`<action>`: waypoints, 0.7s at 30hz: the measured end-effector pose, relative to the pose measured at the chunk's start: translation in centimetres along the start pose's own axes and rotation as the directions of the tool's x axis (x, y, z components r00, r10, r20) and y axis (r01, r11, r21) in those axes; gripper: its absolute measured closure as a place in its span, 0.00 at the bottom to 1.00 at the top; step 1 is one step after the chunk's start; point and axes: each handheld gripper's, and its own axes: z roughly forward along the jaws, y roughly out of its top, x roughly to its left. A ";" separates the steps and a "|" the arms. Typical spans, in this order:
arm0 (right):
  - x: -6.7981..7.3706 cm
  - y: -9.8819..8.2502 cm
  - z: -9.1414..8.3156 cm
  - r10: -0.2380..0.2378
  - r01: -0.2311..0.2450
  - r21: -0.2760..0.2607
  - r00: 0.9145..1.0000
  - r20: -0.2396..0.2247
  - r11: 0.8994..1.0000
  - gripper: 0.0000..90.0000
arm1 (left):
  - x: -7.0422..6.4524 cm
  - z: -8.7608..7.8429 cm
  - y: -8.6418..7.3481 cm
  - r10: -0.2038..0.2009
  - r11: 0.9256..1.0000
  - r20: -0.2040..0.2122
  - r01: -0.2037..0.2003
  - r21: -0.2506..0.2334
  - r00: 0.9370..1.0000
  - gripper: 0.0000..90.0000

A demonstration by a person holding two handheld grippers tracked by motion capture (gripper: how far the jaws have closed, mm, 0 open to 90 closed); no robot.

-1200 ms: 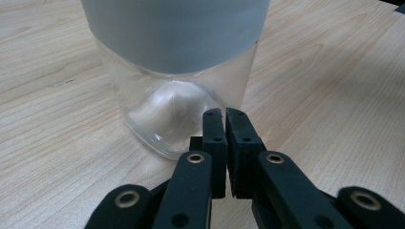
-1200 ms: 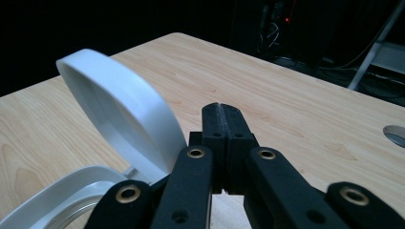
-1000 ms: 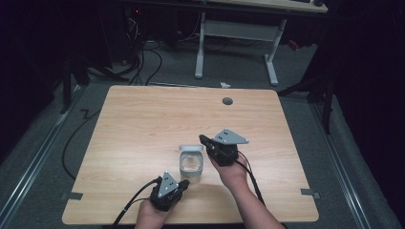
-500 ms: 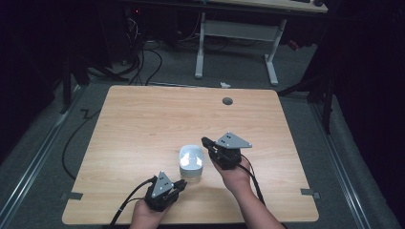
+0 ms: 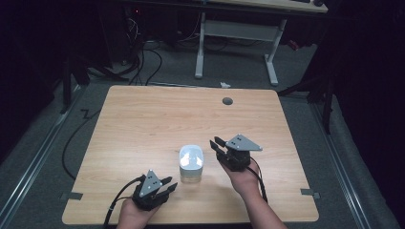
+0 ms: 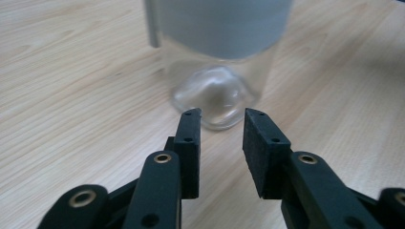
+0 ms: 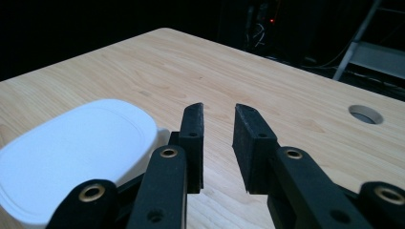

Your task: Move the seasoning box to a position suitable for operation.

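Clear container (image 5: 191,163) with a white lid is seen standing on the wooden surface (image 5: 143,124), between both grippers. Left gripper (image 5: 168,186) and right gripper (image 5: 216,143) are held narrowly parted, empty. Since earlier, the right gripper has been drawn back slightly from the container.

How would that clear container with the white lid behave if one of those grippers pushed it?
The clear container stands upright on the table, taller than its base, so a push near the white lid might tip it; low down, it would likely slide. Its smooth see-through wall looks rigid, possibly slippery. It appears empty, so probably light.
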 end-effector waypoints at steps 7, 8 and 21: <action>-1.6 -1.4 -1.5 0.025 -0.025 -0.007 0.999 0.034 1.000 0.82 | 1.8 -0.5 1.1 -0.021 0.999 -0.024 0.020 -0.027 0.999 0.70; -2.1 -2.0 -1.8 0.029 -0.029 -0.001 0.998 0.049 1.000 0.82 | 2.0 -0.5 1.2 -0.024 0.999 -0.027 0.023 -0.029 0.999 0.68; -5.2 -6.5 -3.4 0.112 -0.123 0.094 0.987 0.117 0.988 0.75 | 3.9 0.1 1.7 -0.045 0.997 -0.078 0.039 -0.070 0.996 0.61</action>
